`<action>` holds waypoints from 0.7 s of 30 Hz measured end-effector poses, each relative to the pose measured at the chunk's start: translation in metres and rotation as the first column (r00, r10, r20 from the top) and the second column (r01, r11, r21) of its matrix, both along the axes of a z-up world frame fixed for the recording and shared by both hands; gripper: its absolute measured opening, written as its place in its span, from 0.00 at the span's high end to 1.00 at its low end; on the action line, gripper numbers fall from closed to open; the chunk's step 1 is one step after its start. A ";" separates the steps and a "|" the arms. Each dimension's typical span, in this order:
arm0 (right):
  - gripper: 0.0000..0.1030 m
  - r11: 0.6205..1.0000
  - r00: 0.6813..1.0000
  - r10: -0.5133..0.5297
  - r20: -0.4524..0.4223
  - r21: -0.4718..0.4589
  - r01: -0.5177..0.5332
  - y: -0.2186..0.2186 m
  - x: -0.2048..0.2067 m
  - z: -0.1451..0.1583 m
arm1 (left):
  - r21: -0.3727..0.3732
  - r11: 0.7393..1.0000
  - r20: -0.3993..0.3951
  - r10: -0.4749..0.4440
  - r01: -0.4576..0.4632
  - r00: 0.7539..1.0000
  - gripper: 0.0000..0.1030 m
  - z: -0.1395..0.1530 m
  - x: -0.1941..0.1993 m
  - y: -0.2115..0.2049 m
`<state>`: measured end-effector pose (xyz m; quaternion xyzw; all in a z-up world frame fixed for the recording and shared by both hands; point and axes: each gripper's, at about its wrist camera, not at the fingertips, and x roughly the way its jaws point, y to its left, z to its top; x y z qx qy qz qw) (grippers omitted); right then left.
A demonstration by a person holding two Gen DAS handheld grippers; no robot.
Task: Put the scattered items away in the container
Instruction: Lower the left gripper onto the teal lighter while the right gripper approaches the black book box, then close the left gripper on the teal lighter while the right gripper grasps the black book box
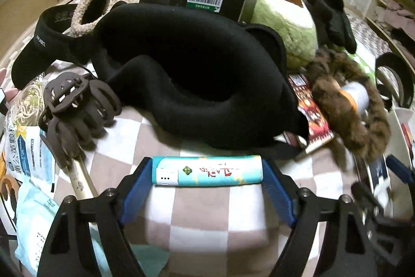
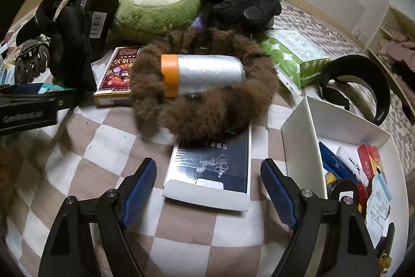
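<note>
Left wrist view: left gripper [image 1: 207, 174], pitched downward, pads clamping teal packet [image 1: 207, 170] endwise. Right gripper [image 2: 208, 188], jaws spread, straddling dark flat box [image 2: 211, 169], untouched.

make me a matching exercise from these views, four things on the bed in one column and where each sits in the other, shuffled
Things:
1. teal tube
2. silver roll
3. dark flat box
4. brown hair claw

Places:
A. nestled in the brown fur piece
B. between the left gripper jaws
C. left of the black neck pillow
D. in front of the right gripper, one end under the fur

Pairs: 1-B, 2-A, 3-D, 4-C
</note>
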<state>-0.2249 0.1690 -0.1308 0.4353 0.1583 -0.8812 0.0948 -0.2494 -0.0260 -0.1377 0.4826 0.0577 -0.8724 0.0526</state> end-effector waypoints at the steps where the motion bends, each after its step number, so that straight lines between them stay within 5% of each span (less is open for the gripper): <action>1: 0.27 1.000 1.000 -0.002 -0.004 0.006 0.002 0.001 -0.001 0.000 | -0.002 1.000 0.000 -0.007 0.007 1.000 0.20 0.000 0.003 0.000; 3: 0.39 1.000 1.000 0.004 -0.010 0.014 -0.004 0.000 0.001 0.000 | -0.010 1.000 0.000 -0.026 0.026 1.000 0.20 0.000 0.010 0.002; 14: 0.39 1.000 1.000 0.002 0.007 -0.029 -0.002 0.003 0.004 -0.003 | -0.027 0.989 -0.005 -0.146 0.146 0.989 0.20 0.005 0.063 0.016; 21: 0.40 0.995 0.999 0.026 0.044 -0.094 -0.022 0.005 0.022 -0.001 | 0.011 0.991 -0.020 -0.133 0.134 0.991 0.20 0.005 0.067 0.011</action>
